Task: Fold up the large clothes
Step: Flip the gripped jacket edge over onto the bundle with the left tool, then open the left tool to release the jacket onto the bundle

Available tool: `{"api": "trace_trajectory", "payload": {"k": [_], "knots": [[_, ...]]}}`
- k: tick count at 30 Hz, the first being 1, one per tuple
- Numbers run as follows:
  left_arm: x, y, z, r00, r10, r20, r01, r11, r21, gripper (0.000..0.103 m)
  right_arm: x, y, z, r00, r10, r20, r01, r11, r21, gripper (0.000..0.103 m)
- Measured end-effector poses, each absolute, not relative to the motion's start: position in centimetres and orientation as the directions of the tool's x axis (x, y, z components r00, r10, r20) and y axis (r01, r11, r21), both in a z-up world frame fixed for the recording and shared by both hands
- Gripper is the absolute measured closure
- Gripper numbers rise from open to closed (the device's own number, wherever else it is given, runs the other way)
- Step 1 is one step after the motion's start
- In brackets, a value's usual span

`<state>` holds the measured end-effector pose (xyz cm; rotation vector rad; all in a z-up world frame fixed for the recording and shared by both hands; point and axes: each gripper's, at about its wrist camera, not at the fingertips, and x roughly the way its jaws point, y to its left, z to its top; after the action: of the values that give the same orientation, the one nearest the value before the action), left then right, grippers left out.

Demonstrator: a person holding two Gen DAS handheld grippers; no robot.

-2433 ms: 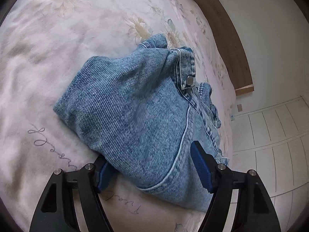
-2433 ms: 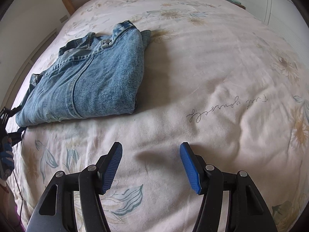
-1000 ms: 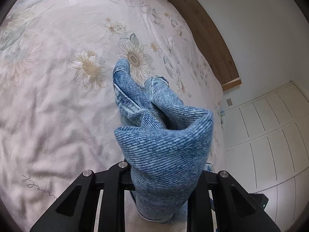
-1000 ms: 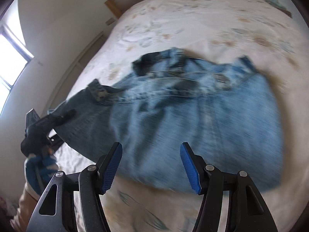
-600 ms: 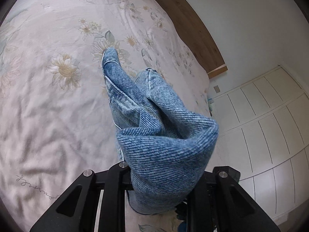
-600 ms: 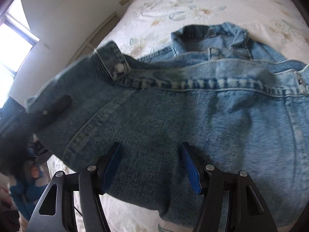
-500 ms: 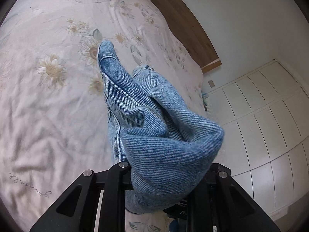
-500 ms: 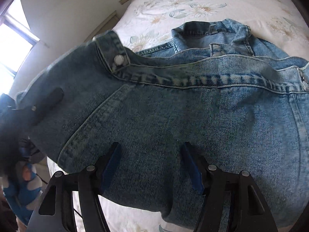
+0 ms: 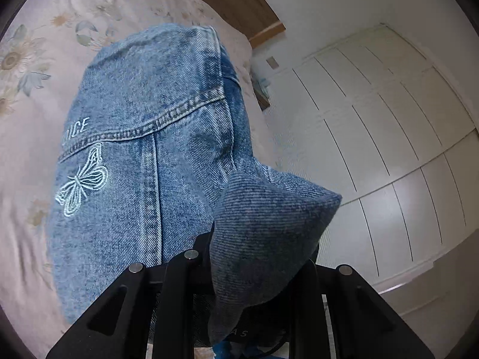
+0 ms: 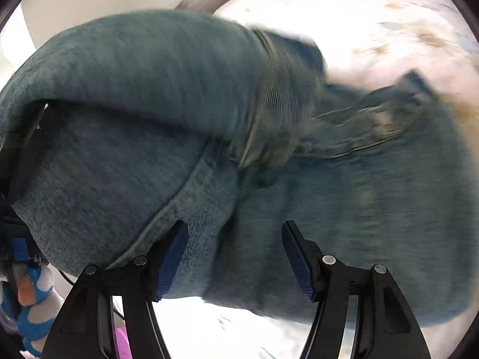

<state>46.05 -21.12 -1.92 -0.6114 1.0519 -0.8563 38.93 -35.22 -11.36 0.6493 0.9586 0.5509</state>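
The left gripper (image 9: 248, 275) has its jaws clamped on a bunched fold of a blue denim jacket (image 9: 143, 155), the gathered cloth rising as a rounded peak above the black fingers and hiding the pads. Beyond that grip the rest of the jacket hangs lifted over the bed (image 9: 27, 137), its back panel turned to the left wrist camera, with a pale embroidered butterfly (image 9: 82, 179) and part of a stitched word above it, below a seamed yoke. The right gripper (image 10: 235, 254) has its jaws well apart, the blue pads (image 10: 172, 254) standing clear of one another in front of the denim, which lies across the gap and beyond it; whether either pad touches the cloth cannot be told through the blur. In the right wrist view the jacket fills most of the frame, one part curling over at upper left and a band and seam running across at right. At the lower left edge a hand in a blue-and-white glove (image 10: 33, 305) shows. The bed carries a pale floral bedspread, with a wooden headboard (image 9: 236, 3) behind it and white panelled wardrobe doors (image 9: 389, 137) at right
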Motion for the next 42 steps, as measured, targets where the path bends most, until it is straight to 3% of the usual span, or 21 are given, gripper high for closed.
{"api": "trace_trajectory", "payload": {"k": [7,10,13,17,22,26,29,37,42], "knots": [[46.1,-30.7,-1.0,0.192,-0.814,-0.548,0.442,0.57,-0.693,0.086,37.8,-44.0,-9.4,0.6,0.573,-0.558,-0.12,0.754,0.645,0.035],[45.0,-33.6,-2.5,0.18,-0.759,-0.626,0.454,0.629,-0.631,0.086,37.3,-46.4,-9.1,0.63,0.485,-0.606,-0.122,0.833,0.54,0.035],[44.3,-34.9,-7.2,0.115,-0.685,-0.719,0.41,0.692,-0.594,0.084,36.7,-48.6,-11.5,0.615,0.429,-0.661,-0.042,0.855,0.516,0.035],[43.5,-34.5,-11.0,0.078,-0.675,-0.734,0.372,0.703,-0.607,0.084,35.5,-50.8,-16.4,0.554,0.394,-0.734,0.057,0.861,0.505,0.035],[43.9,-33.8,-11.5,0.108,-0.7,-0.706,0.37,0.687,-0.625,0.084,35.5,-50.1,-19.1,0.533,0.398,-0.747,0.081,0.854,0.513,0.035],[44.0,-32.1,-10.6,0.137,-0.757,-0.639,0.36,0.639,-0.68,0.084,36.5,-51.2,-18.6,0.559,0.379,-0.738,0.101,0.852,0.513,0.035],[43.3,-31.4,-10.3,0.158,-0.749,-0.644,0.385,0.647,-0.658,0.084,37.9,-52.6,-18.1,0.559,0.331,-0.76,0.119,0.875,0.468,0.035],[42.6,-33.4,-10.0,0.264,-0.745,-0.613,0.404,0.662,-0.631,0.084,43.9,-53.7,-15.4,0.627,0.356,-0.693,0.088,0.852,0.517,0.037],[40.7,-36.7,-13.8,0.281,-0.596,-0.752,0.452,0.774,-0.443,0.083,45.3,-55.7,-15.1,0.641,0.28,-0.714,0.125,0.88,0.458,0.037]]}}
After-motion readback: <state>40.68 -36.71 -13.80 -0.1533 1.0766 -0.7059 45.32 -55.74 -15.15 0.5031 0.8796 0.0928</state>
